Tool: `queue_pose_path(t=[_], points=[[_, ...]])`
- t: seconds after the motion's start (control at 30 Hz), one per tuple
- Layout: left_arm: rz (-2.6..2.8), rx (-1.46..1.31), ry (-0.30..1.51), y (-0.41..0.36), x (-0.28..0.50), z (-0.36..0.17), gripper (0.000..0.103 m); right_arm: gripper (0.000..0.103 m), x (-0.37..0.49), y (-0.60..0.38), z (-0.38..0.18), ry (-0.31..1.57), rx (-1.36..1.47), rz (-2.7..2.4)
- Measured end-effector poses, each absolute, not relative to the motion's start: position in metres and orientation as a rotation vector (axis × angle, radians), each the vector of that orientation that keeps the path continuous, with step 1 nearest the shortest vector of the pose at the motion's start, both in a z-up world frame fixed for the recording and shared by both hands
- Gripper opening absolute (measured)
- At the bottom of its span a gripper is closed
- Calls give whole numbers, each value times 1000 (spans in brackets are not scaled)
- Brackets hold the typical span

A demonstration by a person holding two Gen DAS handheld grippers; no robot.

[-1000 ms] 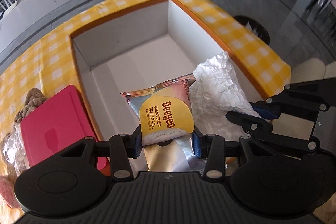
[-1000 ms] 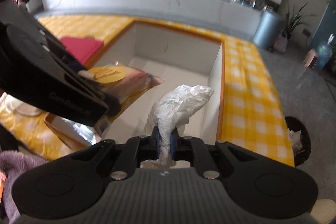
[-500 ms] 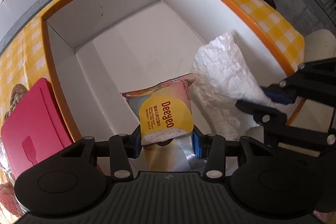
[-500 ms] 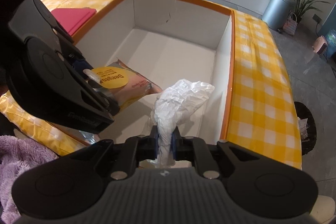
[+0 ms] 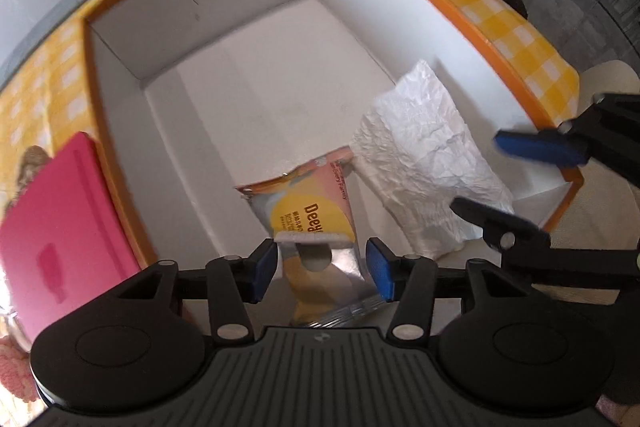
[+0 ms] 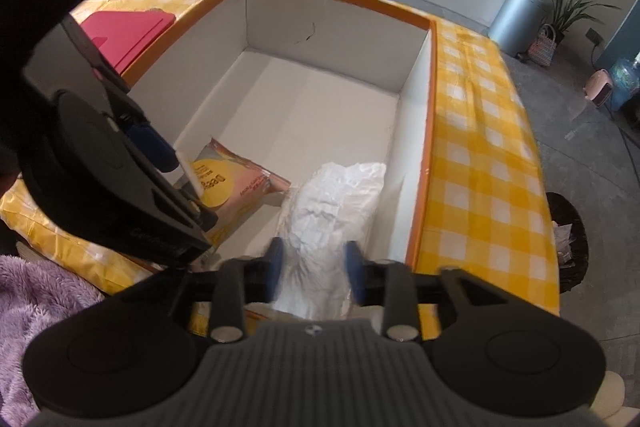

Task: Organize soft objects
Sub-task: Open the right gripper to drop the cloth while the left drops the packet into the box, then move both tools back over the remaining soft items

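My left hand-held gripper point(image 5: 322, 269) has just been opening, and the snack packet point(image 5: 308, 215) sits loose between its parted pads, low over the floor of the white box point(image 5: 256, 99). My right hand-held gripper point(image 6: 314, 273) has also just been opening around the crumpled white bag point(image 6: 336, 199), which slumps against the right wall. If I lift away carelessly, a pad could snag the film and drag either one back out.
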State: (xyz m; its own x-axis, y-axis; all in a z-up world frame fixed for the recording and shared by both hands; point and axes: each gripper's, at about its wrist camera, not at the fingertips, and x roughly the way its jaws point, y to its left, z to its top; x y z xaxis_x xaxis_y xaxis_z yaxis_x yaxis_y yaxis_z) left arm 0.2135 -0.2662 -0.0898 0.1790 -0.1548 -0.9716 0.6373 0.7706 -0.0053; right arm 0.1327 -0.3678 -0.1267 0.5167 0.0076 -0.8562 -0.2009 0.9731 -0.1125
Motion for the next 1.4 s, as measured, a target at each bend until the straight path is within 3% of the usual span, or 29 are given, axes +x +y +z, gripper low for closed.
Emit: queue_pose_path(t=[0.07, 0.3, 0.53, 0.8, 1.07, 1.4], points=[[-608, 423, 1251, -262, 211, -80, 65, 60, 129, -366, -122, 1007, -235, 107], [-609, 408, 1070, -235, 187, -35, 66, 70, 106, -356, -95, 933, -310, 54], [-583, 350, 827, -186, 139, 12, 66, 73, 64, -339, -63, 787, -220, 0], [-492, 317, 646, -122, 85, 29, 66, 75, 16, -297, -55, 635, -12, 6], [-371, 217, 644, -55, 58, 19, 66, 77, -5, -242, -74, 563, 205, 46], [-203, 78, 674, 32, 32, -9, 66, 79, -7, -175, -98, 586, 221, 97]])
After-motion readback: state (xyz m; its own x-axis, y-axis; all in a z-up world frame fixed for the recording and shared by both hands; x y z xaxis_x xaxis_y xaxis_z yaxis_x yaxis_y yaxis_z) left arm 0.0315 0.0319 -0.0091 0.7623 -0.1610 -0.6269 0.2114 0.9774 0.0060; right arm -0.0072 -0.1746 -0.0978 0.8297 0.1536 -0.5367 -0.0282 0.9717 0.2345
